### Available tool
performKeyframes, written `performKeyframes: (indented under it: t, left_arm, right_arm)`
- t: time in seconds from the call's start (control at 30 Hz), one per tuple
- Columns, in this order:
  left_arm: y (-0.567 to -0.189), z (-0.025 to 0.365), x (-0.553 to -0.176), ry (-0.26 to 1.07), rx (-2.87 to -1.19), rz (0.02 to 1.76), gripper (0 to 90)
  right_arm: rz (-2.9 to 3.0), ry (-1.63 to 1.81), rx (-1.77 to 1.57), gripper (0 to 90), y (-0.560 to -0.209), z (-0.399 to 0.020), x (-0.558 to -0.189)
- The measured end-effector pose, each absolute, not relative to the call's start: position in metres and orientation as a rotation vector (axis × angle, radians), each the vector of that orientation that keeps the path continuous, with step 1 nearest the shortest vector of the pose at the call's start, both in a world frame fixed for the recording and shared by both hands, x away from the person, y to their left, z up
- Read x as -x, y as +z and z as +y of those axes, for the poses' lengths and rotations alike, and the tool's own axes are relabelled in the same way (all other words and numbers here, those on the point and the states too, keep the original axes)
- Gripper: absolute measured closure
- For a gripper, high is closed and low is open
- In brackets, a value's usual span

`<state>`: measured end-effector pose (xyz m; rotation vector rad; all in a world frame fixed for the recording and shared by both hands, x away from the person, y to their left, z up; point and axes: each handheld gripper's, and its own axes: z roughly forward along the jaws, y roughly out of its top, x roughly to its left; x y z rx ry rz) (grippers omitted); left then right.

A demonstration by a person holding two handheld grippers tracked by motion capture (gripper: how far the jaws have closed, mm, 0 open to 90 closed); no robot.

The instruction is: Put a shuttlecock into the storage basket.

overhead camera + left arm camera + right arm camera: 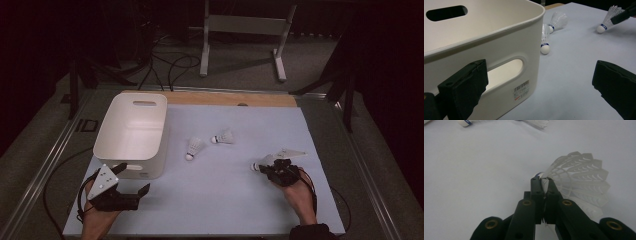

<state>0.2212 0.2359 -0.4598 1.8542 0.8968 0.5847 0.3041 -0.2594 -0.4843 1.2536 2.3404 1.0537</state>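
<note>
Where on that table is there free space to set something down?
The wide strip between the left gripper and right gripper is bare, as is the far right corner. It is crowded around the two loose shuttlecocks beside the white basket.

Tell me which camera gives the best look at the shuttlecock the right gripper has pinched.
The right gripper view: the right gripper is shut on the held shuttlecock, whose feather skirt shows close up. The high view shows it small. The left gripper view catches it far off, cork down on the table.

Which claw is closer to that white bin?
Left. The left claw sits open right beside the white bin, at its near wall. The right claw is far across the table, pinching a shuttlecock.
</note>
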Motion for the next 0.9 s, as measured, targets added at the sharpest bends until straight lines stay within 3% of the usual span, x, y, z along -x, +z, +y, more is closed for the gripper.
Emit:
performKeyframes:
  t: [0.9]
  left_arm:
    - [-0.460, 0.236, -0.221, 0.583, -1.856, 0.893, 1.2]
  right_arm:
    - [2.319, 1.073, -1.244, 88.5, -0.466, -0.251, -0.307]
